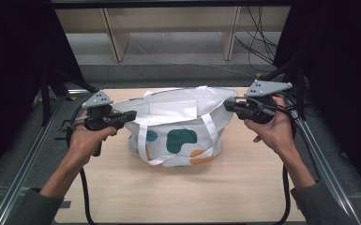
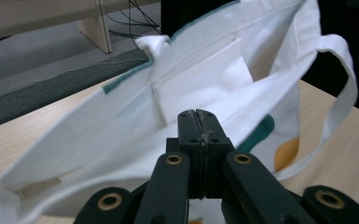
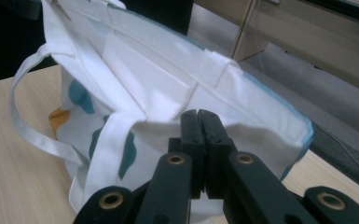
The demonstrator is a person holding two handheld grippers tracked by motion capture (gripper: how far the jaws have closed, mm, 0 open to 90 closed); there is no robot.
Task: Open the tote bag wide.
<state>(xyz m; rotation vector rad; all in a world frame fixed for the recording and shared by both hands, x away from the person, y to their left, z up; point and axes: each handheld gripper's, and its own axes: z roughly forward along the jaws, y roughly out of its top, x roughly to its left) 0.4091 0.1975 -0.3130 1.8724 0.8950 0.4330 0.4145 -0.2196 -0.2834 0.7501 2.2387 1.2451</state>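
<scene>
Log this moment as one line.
left gripper: shut on tote bag rim | right gripper: shut on opposite rim | bag mouth held open on table

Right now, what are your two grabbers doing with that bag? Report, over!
Left gripper shut on tote bag rim. Right gripper shut on opposite rim. Bag held open on table. Nothing in the way.

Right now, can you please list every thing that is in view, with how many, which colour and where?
tote bag: one, white with green and orange blobs, middle of table, mouth held open
bag handles: two, white, hanging down its front
table: one, light wood
shelf unit: one, pale wood, on the floor behind
cables: several, black, floor at far right
left tool: one, black, shut on the bag's left rim
right tool: one, black, shut on the right rim
hands: two, holding the tools
</scene>
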